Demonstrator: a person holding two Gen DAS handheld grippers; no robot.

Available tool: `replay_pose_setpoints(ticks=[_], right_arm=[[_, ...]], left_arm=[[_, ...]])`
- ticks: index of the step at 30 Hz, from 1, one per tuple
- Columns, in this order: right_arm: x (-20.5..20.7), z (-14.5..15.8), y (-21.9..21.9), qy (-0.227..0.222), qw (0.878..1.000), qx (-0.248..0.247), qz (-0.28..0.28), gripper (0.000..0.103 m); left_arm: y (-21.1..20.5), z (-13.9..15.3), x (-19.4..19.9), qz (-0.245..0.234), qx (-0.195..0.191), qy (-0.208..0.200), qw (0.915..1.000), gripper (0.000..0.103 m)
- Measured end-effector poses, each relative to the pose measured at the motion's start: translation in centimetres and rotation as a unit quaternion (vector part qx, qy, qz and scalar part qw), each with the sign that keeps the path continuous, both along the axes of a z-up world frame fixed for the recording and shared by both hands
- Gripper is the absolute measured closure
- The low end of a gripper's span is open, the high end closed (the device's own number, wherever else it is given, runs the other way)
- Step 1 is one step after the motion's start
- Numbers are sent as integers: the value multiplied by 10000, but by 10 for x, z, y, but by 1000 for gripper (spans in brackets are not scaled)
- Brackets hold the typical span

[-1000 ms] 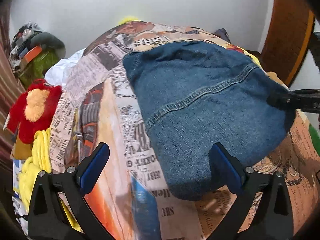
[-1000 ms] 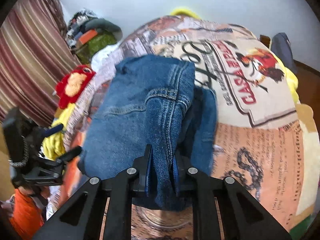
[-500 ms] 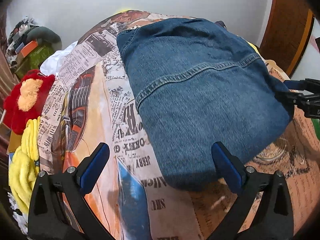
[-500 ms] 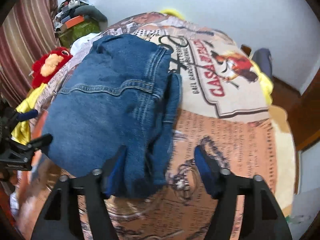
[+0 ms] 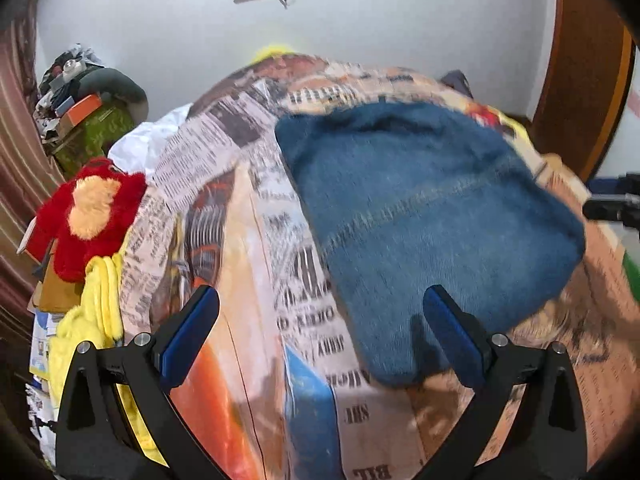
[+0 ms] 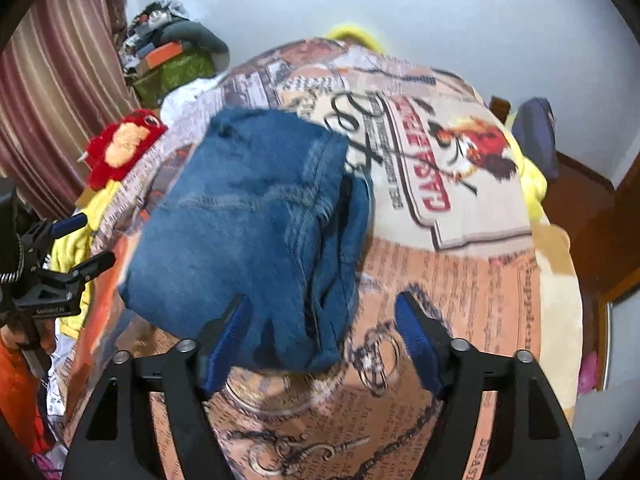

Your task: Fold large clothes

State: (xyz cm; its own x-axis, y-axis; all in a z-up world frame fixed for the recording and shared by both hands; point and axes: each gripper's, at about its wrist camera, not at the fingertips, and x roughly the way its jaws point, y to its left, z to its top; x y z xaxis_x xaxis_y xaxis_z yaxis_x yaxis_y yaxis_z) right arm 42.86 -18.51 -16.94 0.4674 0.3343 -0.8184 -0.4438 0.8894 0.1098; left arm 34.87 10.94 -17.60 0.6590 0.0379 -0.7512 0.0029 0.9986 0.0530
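A folded pair of blue jeans [image 5: 420, 208] lies on the bed's printed cover [image 5: 224, 240]. My left gripper [image 5: 320, 296] stands open just short of the jeans' near left edge, with nothing between its blue pads. In the right wrist view the jeans [image 6: 248, 216] show their stacked layers on the right side. My right gripper [image 6: 322, 302] is opening; the jeans' near corner lies between its jaws, close to the left finger [image 6: 228, 340], and neither pad presses on it. Each gripper shows at the edge of the other's view: right gripper [image 5: 612, 200], left gripper [image 6: 76, 240].
A red plush toy [image 5: 88, 216] and a yellow cloth [image 5: 96, 308] lie along the bed's left side. Boxes and clutter [image 5: 96, 120] are piled in the far left corner by a striped curtain [image 6: 48, 100]. A wooden door frame [image 5: 580, 80] stands at the right. An orange sleeve [image 6: 20, 392] shows low left.
My right gripper has let go of the jeans' folded edge and its jaws have spread wide. Both grippers have drawn back a little from the jeans, which now lie flat.
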Motion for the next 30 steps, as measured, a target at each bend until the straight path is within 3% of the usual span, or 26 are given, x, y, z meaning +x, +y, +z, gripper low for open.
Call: replay_pose_setpoints(ticks=[3, 7, 11, 14, 17, 21, 26, 29, 30], right_arm=[[9, 10, 4, -194, 9996, 176, -112, 5], [30, 9, 11, -124, 9991, 281, -277, 4], [63, -10, 16, 388, 9976, 486, -294, 4], [87, -34, 20, 941, 9937, 582, -195, 4], [105, -56, 21, 1427, 9856, 905, -112, 4], [125, -80, 23, 1832, 9764, 1145, -84, 4], [145, -104, 27, 2329, 9593, 1593, -93, 5], [151, -110, 30, 2515, 9498, 1856, -110, 13], [152, -111, 31, 2534, 9484, 1898, -145, 16]], left_arm=[[9, 9, 14, 42, -120, -124, 9998, 0], [17, 5, 39, -5, -257, -43, 9997, 0], [25, -17, 69, -50, -679, 358, 9970, 0], [35, -44, 95, -124, -1214, 903, 9884, 0], [45, -65, 112, -206, -1966, 1204, 9728, 0], [53, -83, 126, -181, -2625, 1407, 9544, 0], [57, -109, 140, -186, -3489, 1731, 9209, 0], [58, -121, 144, -153, -3878, 1829, 9033, 0], [58, -122, 144, -143, -3934, 1809, 9013, 0]])
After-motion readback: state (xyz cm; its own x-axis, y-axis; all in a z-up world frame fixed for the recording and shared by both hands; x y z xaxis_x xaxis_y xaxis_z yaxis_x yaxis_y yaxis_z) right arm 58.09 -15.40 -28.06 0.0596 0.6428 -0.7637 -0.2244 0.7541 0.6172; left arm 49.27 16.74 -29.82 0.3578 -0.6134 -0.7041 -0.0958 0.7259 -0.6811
